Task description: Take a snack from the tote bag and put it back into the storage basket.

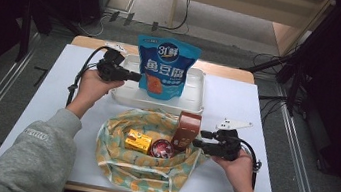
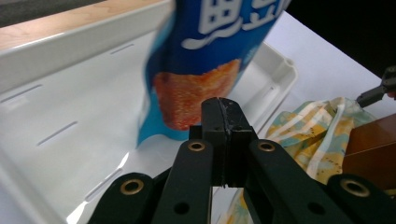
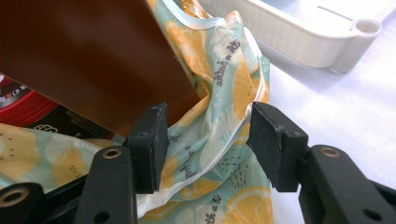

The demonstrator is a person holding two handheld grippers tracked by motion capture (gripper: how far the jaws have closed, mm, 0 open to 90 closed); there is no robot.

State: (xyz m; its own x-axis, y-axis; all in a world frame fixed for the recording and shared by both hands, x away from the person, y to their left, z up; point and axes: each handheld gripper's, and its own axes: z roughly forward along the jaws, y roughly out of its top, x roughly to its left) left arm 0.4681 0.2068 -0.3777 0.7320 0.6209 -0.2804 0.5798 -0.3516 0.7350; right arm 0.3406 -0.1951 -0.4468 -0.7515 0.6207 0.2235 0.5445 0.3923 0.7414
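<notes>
A blue pouch (image 1: 166, 67) is seen standing upright in a white tray (image 1: 193, 101) at the upper middle of the high view, on a counter (image 1: 238, 105) covered in white. The left tongs (image 1: 137, 76) are held level just left of the pouch, near its lower edge; in the left gripper view the two jaws are pressed flat together with nothing between them, and the pouch (image 2: 205, 70) hangs just beyond their tips, above the tray floor (image 2: 70, 135). Whether the tips touch the pouch cannot be told.

Below the tray, in the lower middle of the high view, a fabric bag printed with lemons (image 1: 148, 166) lies open. Inside it a yellow box (image 1: 138, 141), a round red-lidded tin (image 1: 161, 148) and a brown carton (image 1: 187, 130) are seen, the carton standing upright at the bag's right rim. The right tongs (image 1: 201, 138) are held at that rim. In the right gripper view the jaws are parted, with the bag's cloth (image 3: 215, 140) lying between them; the left pad is set against the lower corner of the brown carton (image 3: 93, 60), while the right pad stands clear of the cloth, so nothing is gripped. The tray's corner (image 3: 359, 32) is seen at the upper right of that view.
</notes>
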